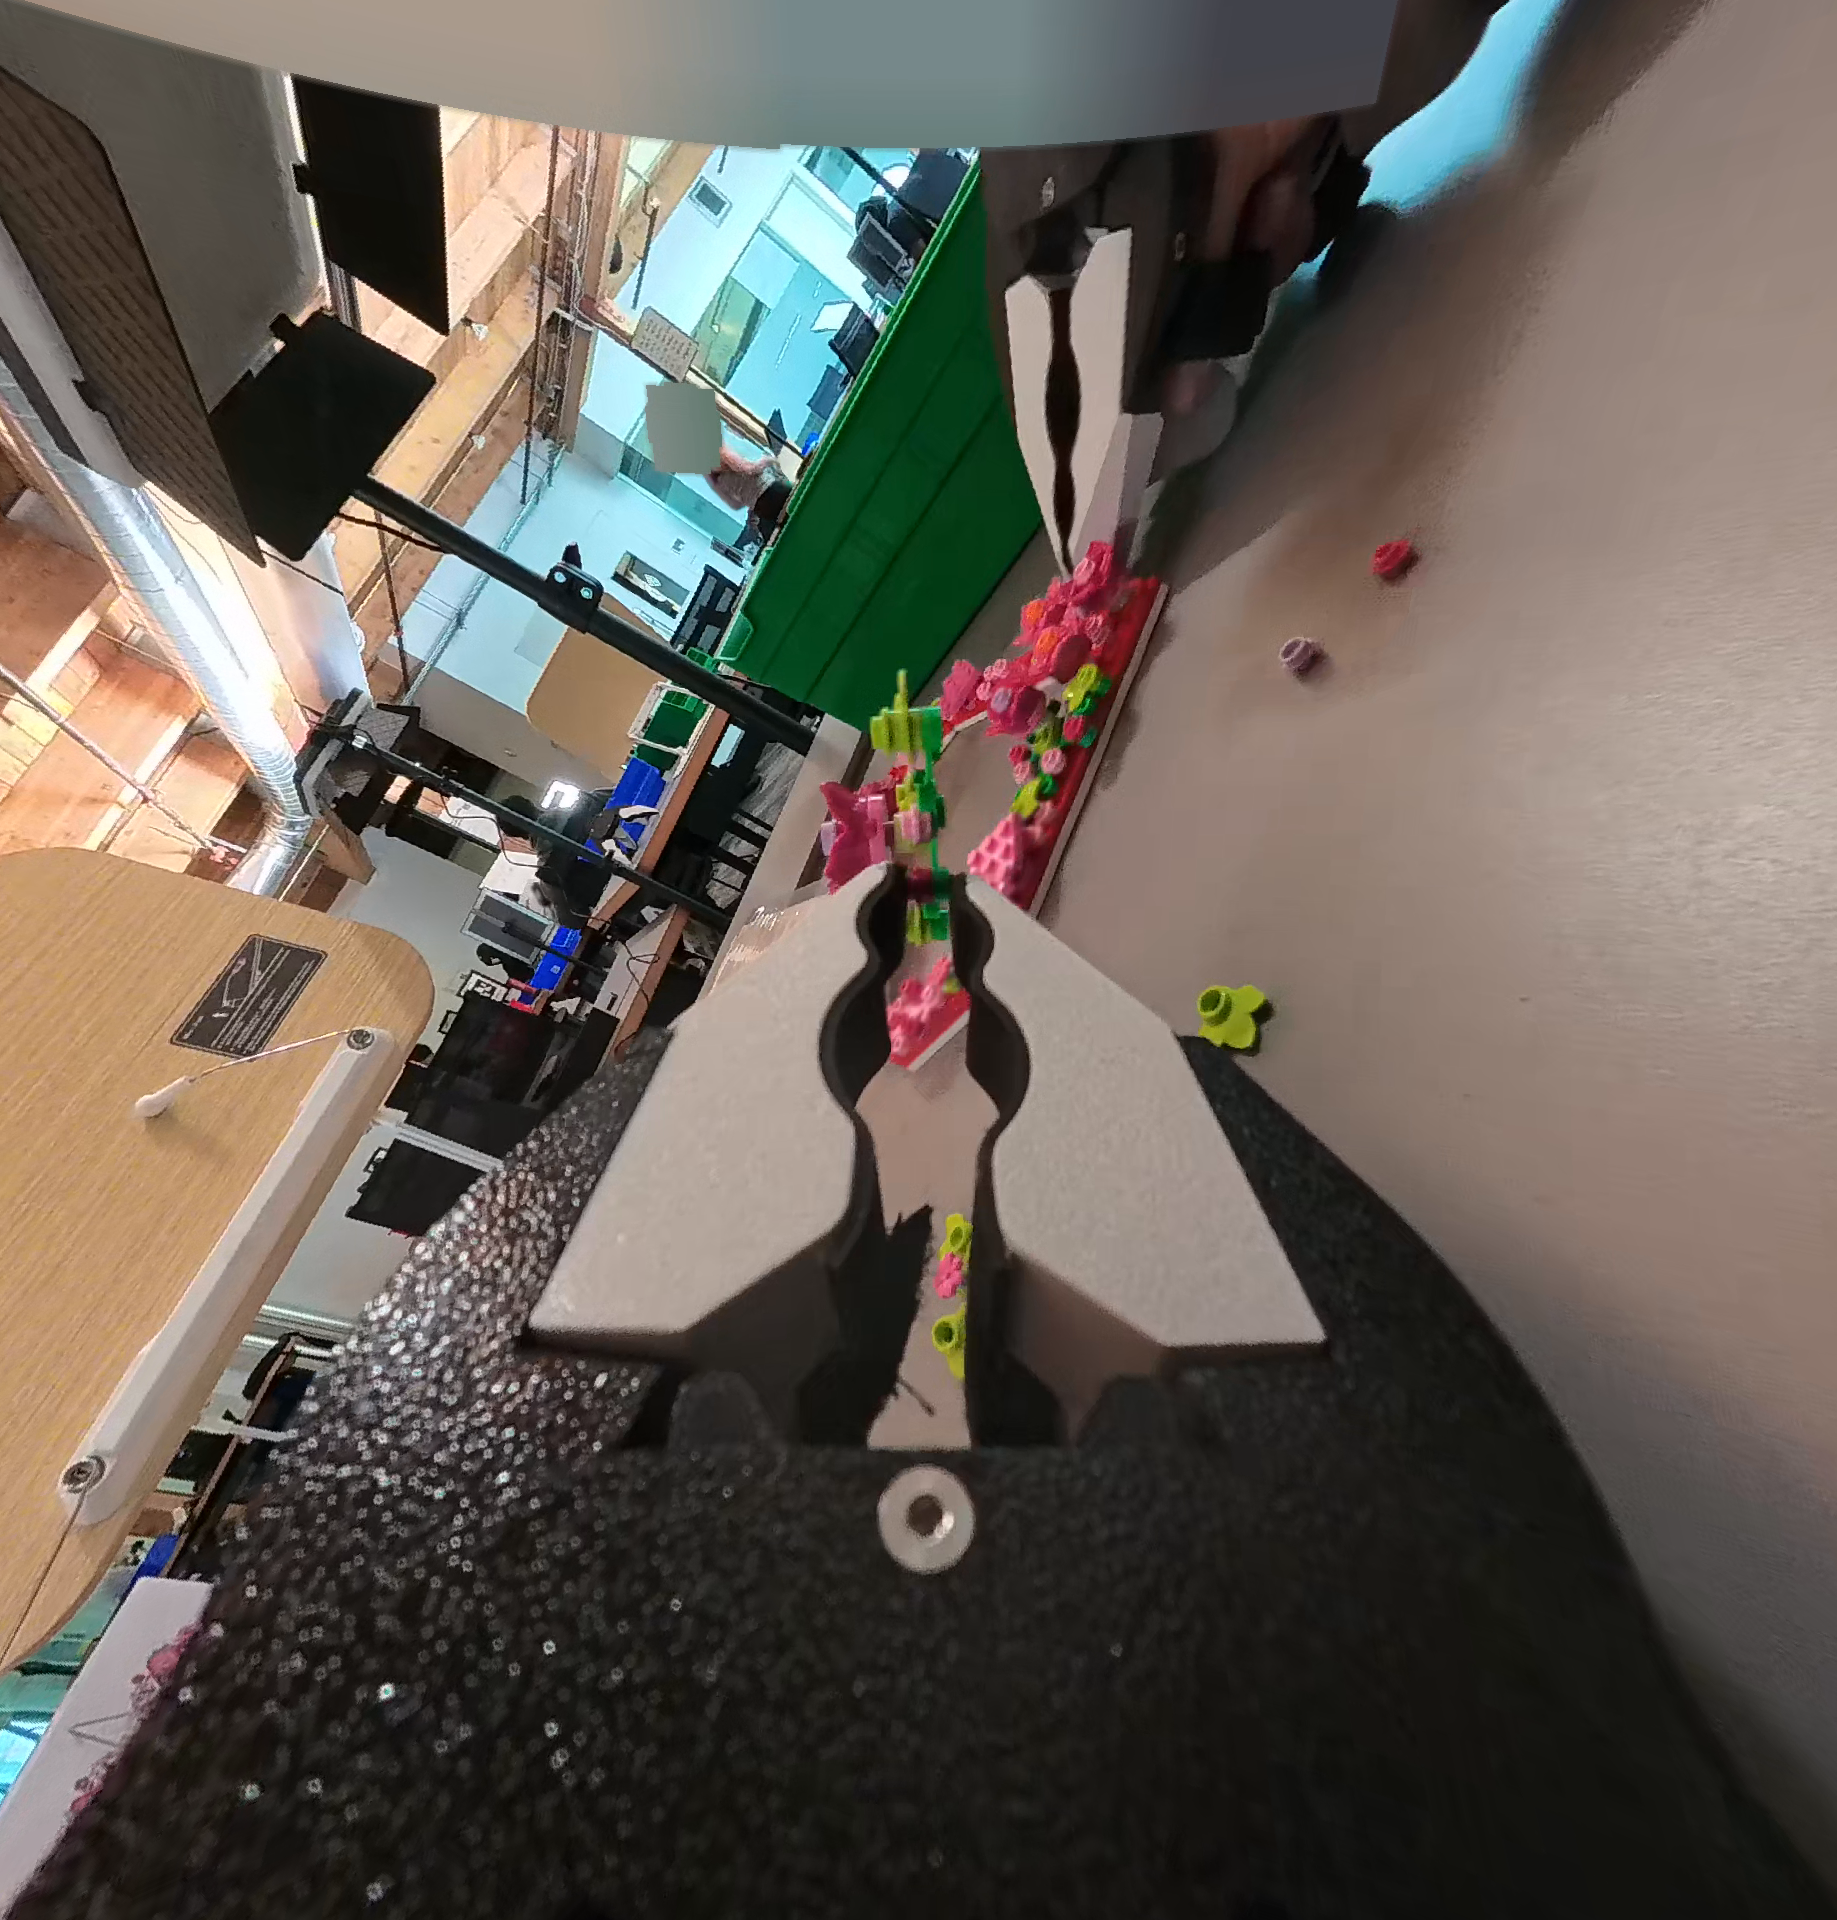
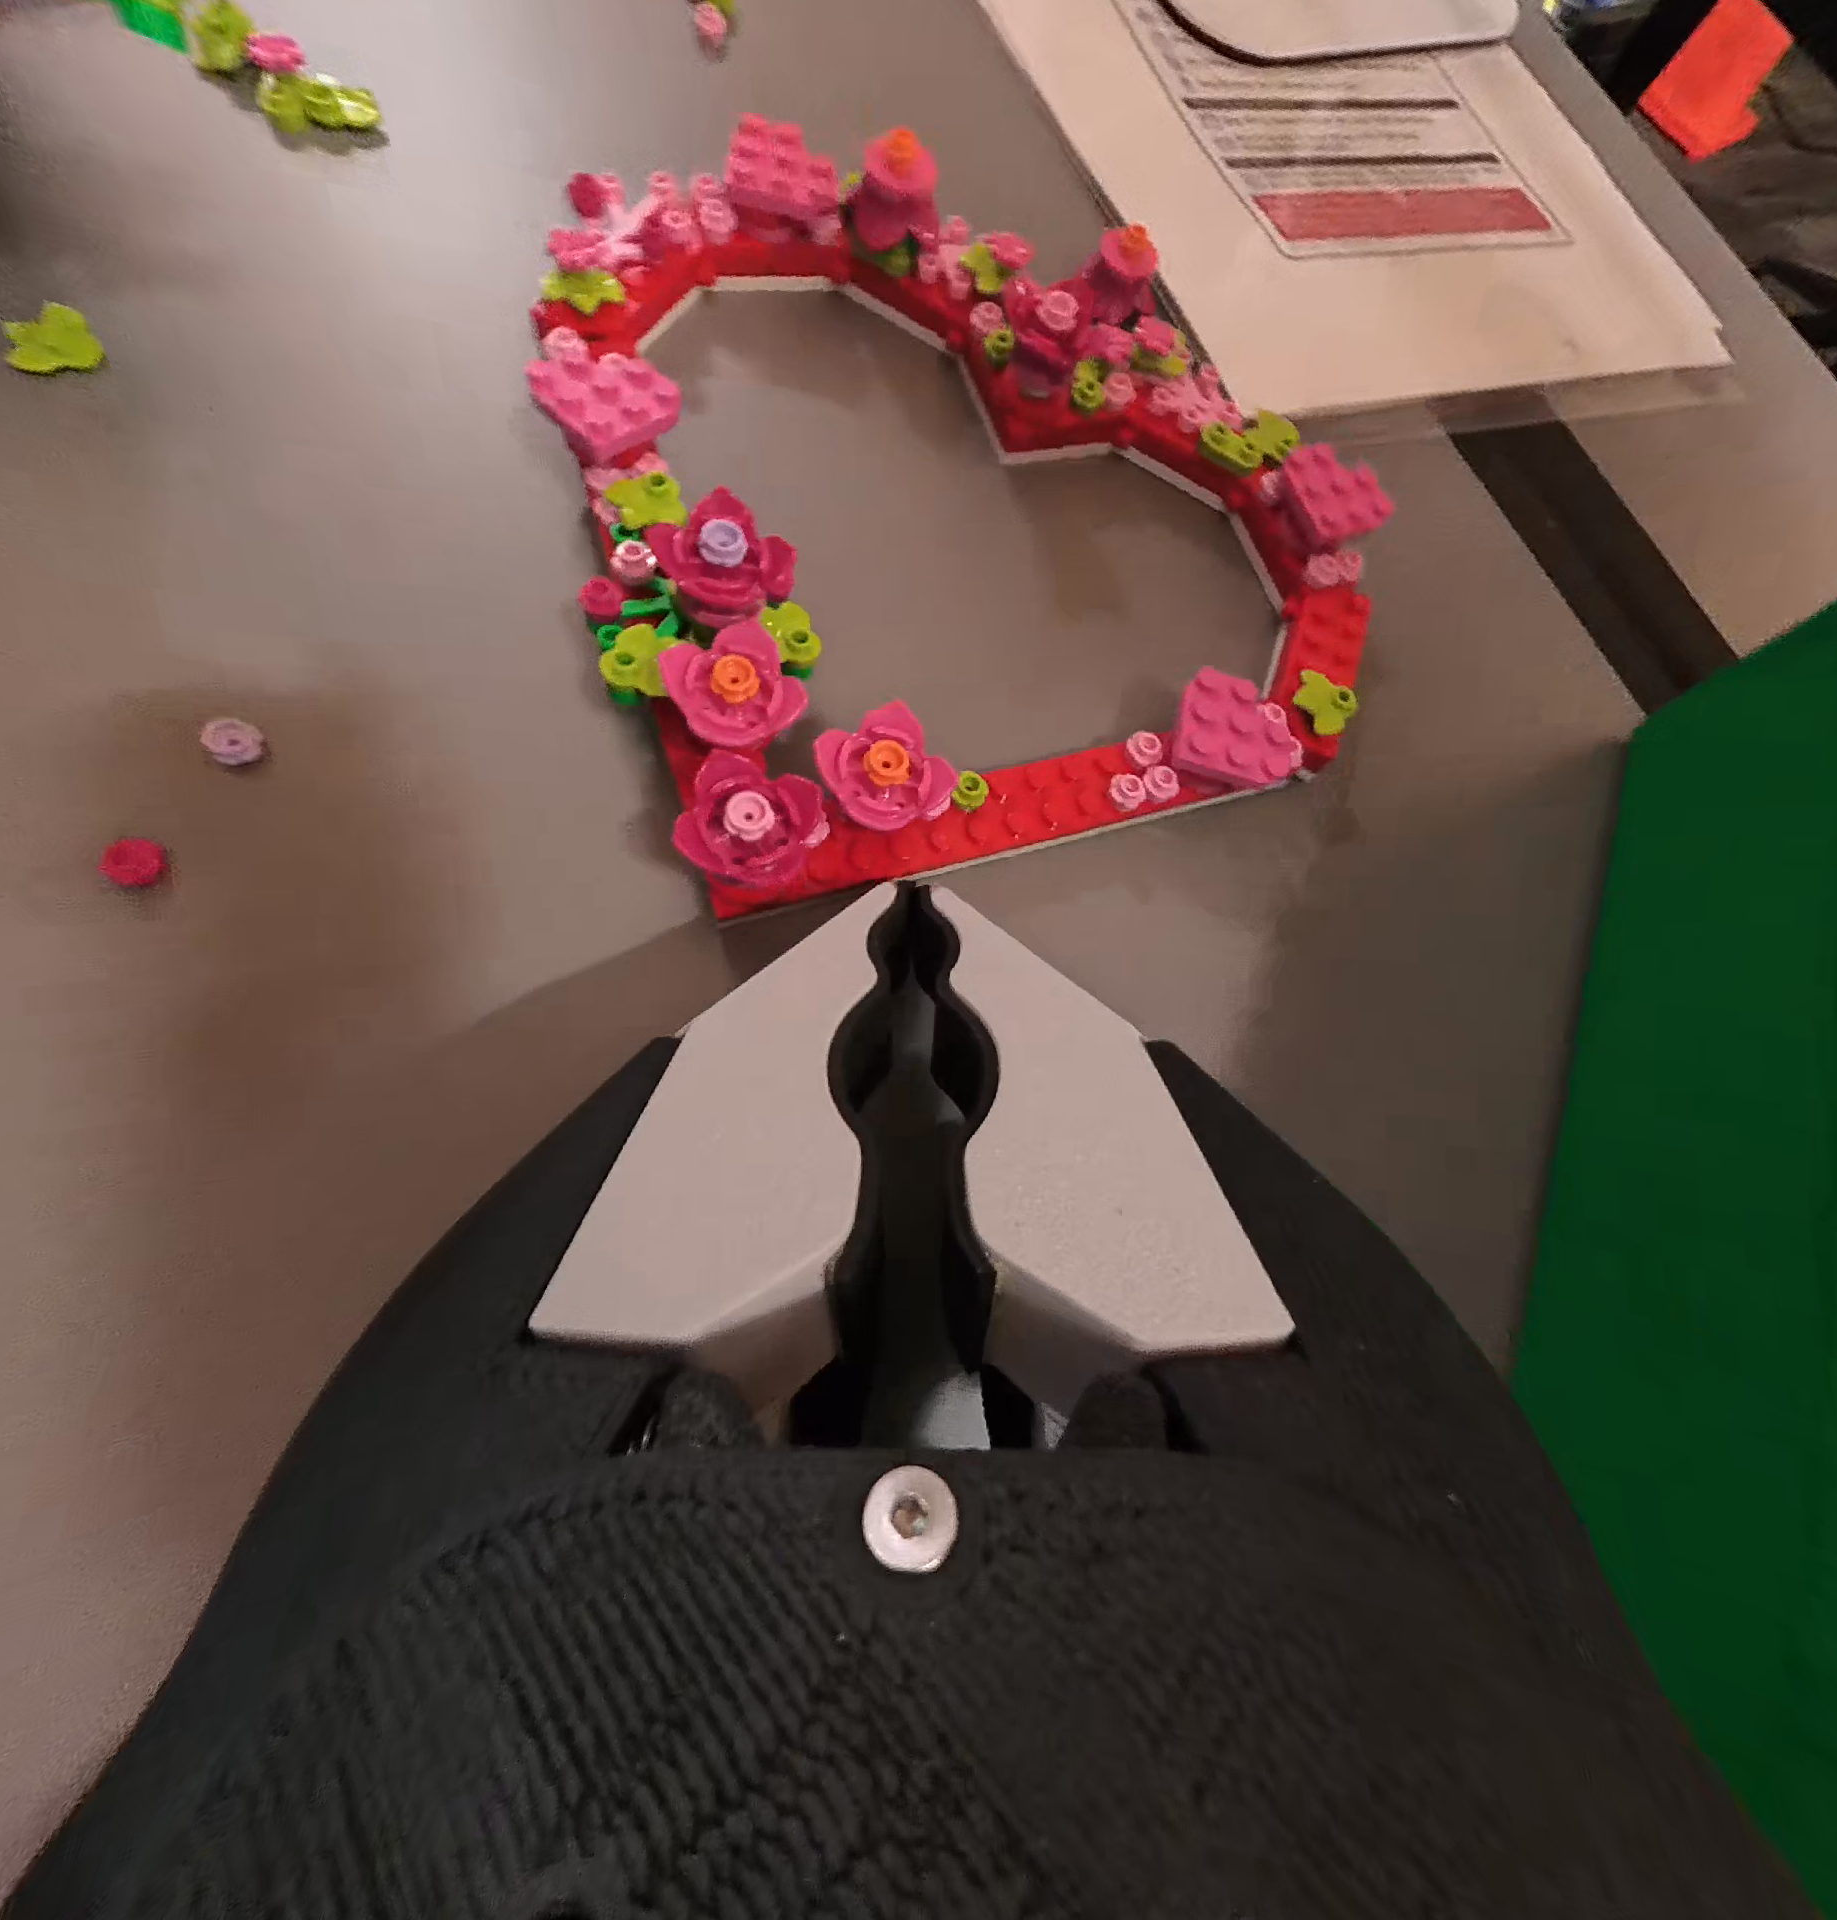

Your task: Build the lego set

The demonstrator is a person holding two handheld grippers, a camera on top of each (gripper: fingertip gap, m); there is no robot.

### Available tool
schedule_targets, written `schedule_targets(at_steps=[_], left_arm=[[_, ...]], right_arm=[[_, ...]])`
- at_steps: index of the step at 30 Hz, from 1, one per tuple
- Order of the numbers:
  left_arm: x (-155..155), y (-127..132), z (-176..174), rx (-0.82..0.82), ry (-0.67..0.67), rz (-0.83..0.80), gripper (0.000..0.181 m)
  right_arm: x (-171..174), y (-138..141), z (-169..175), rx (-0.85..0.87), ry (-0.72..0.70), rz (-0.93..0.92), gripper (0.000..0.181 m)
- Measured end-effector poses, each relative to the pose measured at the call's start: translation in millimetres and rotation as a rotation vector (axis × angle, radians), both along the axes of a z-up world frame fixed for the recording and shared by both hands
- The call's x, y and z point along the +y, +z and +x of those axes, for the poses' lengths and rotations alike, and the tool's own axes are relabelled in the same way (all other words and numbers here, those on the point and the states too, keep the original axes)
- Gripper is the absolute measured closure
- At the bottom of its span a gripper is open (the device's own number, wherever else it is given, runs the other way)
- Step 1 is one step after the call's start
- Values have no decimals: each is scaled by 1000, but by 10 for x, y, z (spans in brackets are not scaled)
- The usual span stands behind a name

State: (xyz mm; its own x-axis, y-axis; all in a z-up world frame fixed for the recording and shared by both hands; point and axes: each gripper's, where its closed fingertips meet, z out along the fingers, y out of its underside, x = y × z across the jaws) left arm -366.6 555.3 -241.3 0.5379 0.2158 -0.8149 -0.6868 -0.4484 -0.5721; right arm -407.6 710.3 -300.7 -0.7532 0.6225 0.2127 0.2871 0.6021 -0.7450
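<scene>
Two loose studs near the heart frame [image 1: 1111, 665] in the left wrist view, one red [image 1: 1394, 558] and one lavender [image 1: 1300, 656], both on the bare grey table [image 1: 1516, 935]. Nearer the camera, a lime leaf piece [image 1: 1231, 1013], also apart from the frame. Left gripper [image 1: 924, 896] pinched narrow on a green sprig [image 1: 919, 769] with lime leaves, held just off the near end of the frame. At the far end, the right gripper [image 1: 1085, 551], closed, tips down on the frame. Beyond the frame, a green panel [image 1: 893, 540]. Farther off, a black pole [image 1: 581, 623], a pale wooden board [image 1: 114, 1143], timber beams and a bright workshop. Whole view tilted sideways.

From the right wrist: the heart frame [image 2: 1049, 810] flat on the same grey table [image 2: 374, 1039], its red plates ringed with pink flowers, pink bricks and lime leaves. Right gripper [image 2: 909, 902] pressed fully together, nothing seen between the tips, touching the near red edge of the frame. Left of the frame, the lavender stud [image 2: 232, 741], the red stud [image 2: 133, 862] and a lime leaf [image 2: 54, 338]. Behind the frame, printed papers [image 2: 1413, 208], one corner just beside its far side. Right of the frame, past the table edge, a green surface [image 2: 1724, 1143].
</scene>
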Motion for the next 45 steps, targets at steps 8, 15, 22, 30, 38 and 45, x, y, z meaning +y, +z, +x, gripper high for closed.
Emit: schedule_targets(at_steps=[8, 15, 22, 30, 38, 45], left_arm=[[42, -54, 50, 24, -20, -40, 175], [66, -40, 58, 22, -24, -33, 175], [91, -48, 64, 33, -25, -41, 175], [108, -62, 97, 49, -39, -54, 175], [108, -79, 104, 48, -44, -62, 175], [89, -74, 106, 37, -48, -56, 175]], right_arm=[[-330, 36, 167, 61, 165, 13, 181], [113, 277, -433, 215, -114, -35, 181], [387, 195, -790, 179, -268, 5, 181], [305, 105, -1132, 80, -271, -21, 181], [208, 26, -1125, -50, -207, -89, 181], [75, -4, -944, -98, -112, -102, 181]])
